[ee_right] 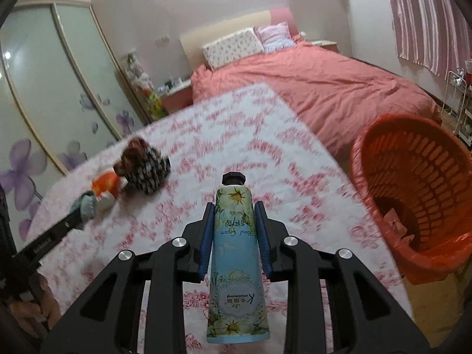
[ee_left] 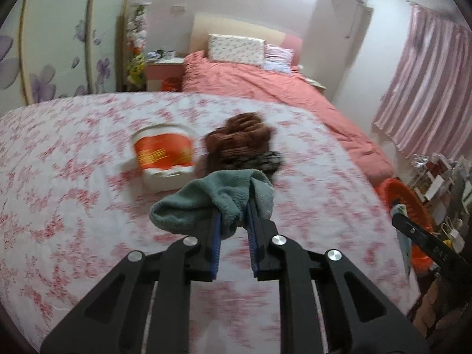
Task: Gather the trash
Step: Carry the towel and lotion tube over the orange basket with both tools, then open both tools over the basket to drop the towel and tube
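My left gripper is shut on a teal fuzzy sock and holds it above the floral cloth. Just beyond lie an orange and white noodle cup on its side and a brown plush toy. My right gripper is shut on a hand cream tube, black cap pointing forward. An orange bin with an orange liner stands to its right, with scraps inside. The left gripper and sock show at the left of the right wrist view, near the cup and toy.
The white cloth with red flowers covers the near surface. Behind it is a bed with a salmon cover and pillows. A wardrobe with purple flowers stands left. A rack with small items and pink curtains are at right.
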Tool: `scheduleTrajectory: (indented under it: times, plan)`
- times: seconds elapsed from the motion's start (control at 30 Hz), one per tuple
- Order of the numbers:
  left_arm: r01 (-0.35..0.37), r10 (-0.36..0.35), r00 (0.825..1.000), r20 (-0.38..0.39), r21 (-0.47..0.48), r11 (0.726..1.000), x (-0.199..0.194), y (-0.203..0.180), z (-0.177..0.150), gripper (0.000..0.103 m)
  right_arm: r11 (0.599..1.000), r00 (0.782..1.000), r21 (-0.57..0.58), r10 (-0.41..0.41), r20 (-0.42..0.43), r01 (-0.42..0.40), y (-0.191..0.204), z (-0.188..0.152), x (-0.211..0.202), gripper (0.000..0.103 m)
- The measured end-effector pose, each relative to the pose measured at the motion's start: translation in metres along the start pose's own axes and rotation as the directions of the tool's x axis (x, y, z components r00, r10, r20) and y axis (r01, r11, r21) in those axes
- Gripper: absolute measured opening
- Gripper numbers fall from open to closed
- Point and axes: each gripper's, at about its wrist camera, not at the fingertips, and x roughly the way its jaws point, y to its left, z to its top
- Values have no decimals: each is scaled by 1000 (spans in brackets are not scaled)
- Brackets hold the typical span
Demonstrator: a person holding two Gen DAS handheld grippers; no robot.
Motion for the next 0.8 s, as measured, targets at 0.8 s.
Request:
scheduleTrajectory:
  times: [0.8]
  plan:
    - [419,-403,908,-115,260,870,46,-265,1,17,950,933,220,-273,234,223,-134,38,-66,28]
